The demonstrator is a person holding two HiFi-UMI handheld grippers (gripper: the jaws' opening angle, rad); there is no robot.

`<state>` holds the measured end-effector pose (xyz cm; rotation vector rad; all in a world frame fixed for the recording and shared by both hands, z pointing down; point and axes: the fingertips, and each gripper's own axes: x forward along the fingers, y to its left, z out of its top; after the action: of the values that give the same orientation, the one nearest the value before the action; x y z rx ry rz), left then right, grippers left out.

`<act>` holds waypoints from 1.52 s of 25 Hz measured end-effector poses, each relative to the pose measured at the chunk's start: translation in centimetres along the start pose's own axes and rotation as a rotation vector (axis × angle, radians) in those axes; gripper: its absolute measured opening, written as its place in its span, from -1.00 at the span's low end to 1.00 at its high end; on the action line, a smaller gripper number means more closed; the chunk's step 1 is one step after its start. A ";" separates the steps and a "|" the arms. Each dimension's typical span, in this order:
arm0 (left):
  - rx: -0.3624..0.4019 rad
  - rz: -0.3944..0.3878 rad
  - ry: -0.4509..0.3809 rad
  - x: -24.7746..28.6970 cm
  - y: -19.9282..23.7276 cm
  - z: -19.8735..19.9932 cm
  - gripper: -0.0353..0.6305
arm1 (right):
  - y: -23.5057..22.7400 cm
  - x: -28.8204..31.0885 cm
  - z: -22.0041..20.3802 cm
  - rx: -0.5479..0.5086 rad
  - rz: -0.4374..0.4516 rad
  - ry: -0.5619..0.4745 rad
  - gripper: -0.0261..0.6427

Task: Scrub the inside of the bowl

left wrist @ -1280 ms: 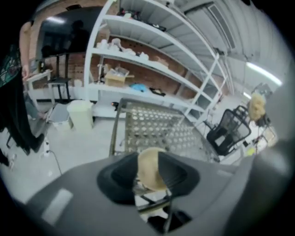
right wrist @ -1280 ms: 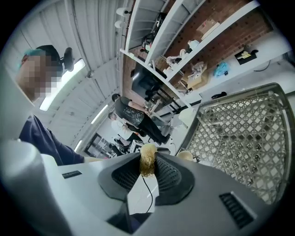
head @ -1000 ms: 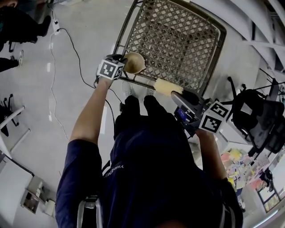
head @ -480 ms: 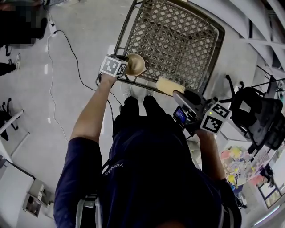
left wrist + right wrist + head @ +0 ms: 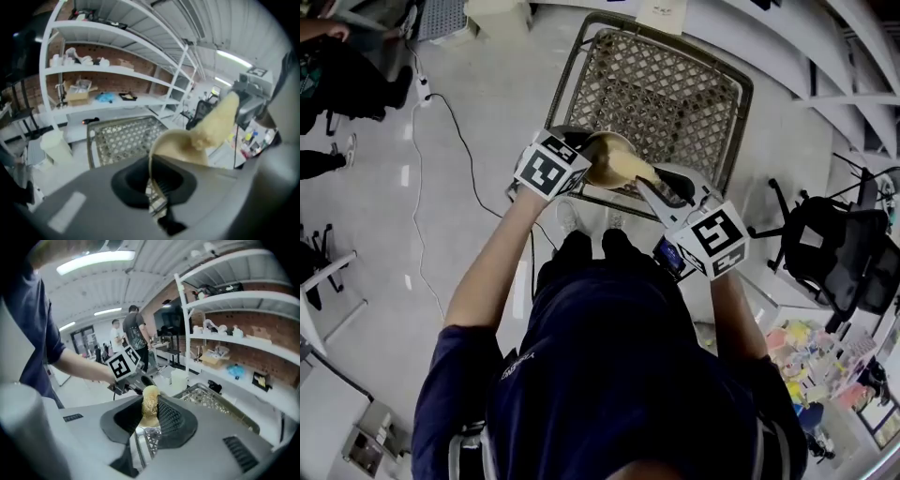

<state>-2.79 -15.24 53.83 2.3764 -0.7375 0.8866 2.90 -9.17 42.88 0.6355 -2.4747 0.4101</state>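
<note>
A tan bowl (image 5: 605,153) is held up over the near edge of the mesh cart. My left gripper (image 5: 581,161) is shut on the bowl's rim (image 5: 151,164), the thin wall pinched between the jaws (image 5: 152,180). My right gripper (image 5: 661,187) is shut on a yellow fibrous scrubber (image 5: 150,399), gripped at its near end. The scrubber (image 5: 633,167) reaches left, and its tip (image 5: 206,133) rests inside the bowl (image 5: 180,147). In the right gripper view the left gripper's marker cube (image 5: 123,364) sits just behind the scrubber, which hides most of the bowl.
A metal mesh cart (image 5: 666,94) stands right below and ahead of the grippers. White shelving (image 5: 108,70) lines the brick wall behind it. A black office chair (image 5: 825,244) is at right. A cable (image 5: 441,187) runs over the floor at left. People (image 5: 133,333) stand far back.
The left gripper has lifted the bowl off the cart's edge and brought it right and nearer. The right gripper has swung the scrubber left, into the bowl.
</note>
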 end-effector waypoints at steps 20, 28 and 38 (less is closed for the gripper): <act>0.274 0.131 0.019 -6.9 -3.4 3.1 -0.88 | 4.7 1.9 -0.5 -0.750 -0.177 0.414 -0.69; 0.148 0.137 -0.116 -8.6 -2.2 4.6 -0.88 | 7.1 2.7 0.1 -0.574 -0.177 0.361 -0.69; -0.240 -0.007 -0.345 -10.1 -1.0 6.1 -0.88 | 4.8 2.6 5.2 -0.352 -0.271 0.121 -0.69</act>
<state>-6.06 -15.09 42.42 2.3337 -0.9098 0.3600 -3.75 -8.16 39.44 0.7573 -2.2286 -0.0880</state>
